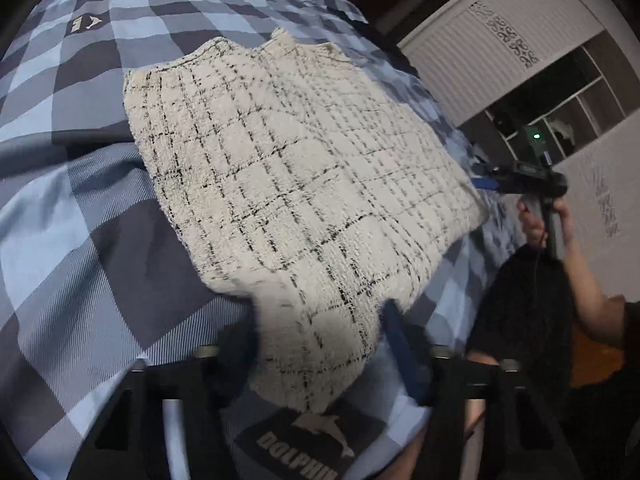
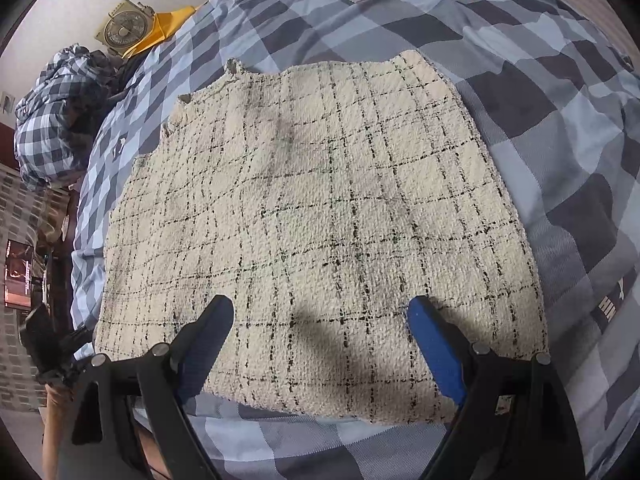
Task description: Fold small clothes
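Note:
A cream tweed garment (image 1: pixel 300 168) with thin black grid lines lies spread flat on a blue checked bedspread (image 1: pixel 80 240). One near corner of it fills the gap between the fingers of my left gripper (image 1: pixel 320 332), which are closed against the bunched cloth; this part is blurred. In the right wrist view the garment (image 2: pixel 320 200) takes up the middle, and my right gripper (image 2: pixel 320 312) stands open over its near edge, its pads apart from the cloth. The left gripper (image 2: pixel 82 334) shows at the garment's lower left corner. The right gripper (image 1: pixel 486 178) sits at the garment's far right edge, held by a hand (image 1: pixel 536 224).
The bedspread (image 2: pixel 560 160) spreads well beyond the garment on all sides. A bundle of checked bedding (image 2: pixel 52 112) and a round fan (image 2: pixel 124 28) beside yellow cloth sit past the bed's far left. A white louvred door (image 1: pixel 480 52) stands behind the bed.

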`<state>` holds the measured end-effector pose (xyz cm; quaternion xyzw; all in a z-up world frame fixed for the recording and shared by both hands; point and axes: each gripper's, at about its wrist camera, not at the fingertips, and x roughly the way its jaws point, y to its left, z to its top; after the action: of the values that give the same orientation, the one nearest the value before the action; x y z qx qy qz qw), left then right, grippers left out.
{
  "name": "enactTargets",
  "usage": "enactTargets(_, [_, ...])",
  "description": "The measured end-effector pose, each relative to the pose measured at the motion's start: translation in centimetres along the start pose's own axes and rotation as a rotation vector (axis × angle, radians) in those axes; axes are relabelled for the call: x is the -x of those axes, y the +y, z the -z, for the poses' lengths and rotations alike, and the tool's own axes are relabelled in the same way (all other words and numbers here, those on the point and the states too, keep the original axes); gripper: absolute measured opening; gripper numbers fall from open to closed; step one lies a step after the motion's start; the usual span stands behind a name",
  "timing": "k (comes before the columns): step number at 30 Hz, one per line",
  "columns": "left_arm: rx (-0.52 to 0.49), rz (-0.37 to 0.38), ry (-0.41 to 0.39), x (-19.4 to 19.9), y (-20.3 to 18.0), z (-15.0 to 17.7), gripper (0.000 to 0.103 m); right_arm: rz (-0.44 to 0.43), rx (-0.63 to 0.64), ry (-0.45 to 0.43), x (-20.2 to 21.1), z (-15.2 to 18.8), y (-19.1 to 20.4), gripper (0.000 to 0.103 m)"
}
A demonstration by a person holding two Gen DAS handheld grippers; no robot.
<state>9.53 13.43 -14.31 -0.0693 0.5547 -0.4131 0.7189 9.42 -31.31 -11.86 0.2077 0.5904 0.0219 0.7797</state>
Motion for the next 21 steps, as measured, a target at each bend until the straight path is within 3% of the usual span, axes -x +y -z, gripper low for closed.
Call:
enactTargets(3, [-0.01,-0.021,-0.049,0.4,-0.6,0.5,0.021,-0.002,0.0,-0.003,0.1,0.0,0.0,0.087])
enactTargets(7, [0.118,-0.072,-0.327,4.9,0.1,1.1,0.01,-0.003,-0.001,-0.002,0.1,0.0,-0.1,0.087])
enactTargets(9, [0.191,-0.034,-0.431,7.1,1.1,2.3,0.007,-0.007,0.007,0.001,0.1,0.1,0.1,0.087])
enactTargets(10, [0.218,0.008,-0.44,7.8,1.6,3.0,0.007,-0.007,0.015,0.006,0.0,0.1,0.2,0.087])
enactTargets(13, [0.242,-0.037,-0.339,7.1,1.7,4.0,0.007,0.005,0.045,0.025,-0.4,0.2,0.7,0.087])
enactTargets(16, [0.247,-0.213,-0.248,6.4,1.5,4.1,0.007,0.013,0.063,0.015,-0.2,0.4,1.1,0.087])
enactTargets(18, [0.186,-0.264,-0.208,6.2,0.7,3.9,0.008,0.008,0.069,0.006,0.0,0.4,1.2,0.087])
enactTargets(21, [0.07,-0.439,-0.149,6.0,-1.2,3.5,0.008,0.015,0.066,0.002,0.1,0.5,1.1,0.087])
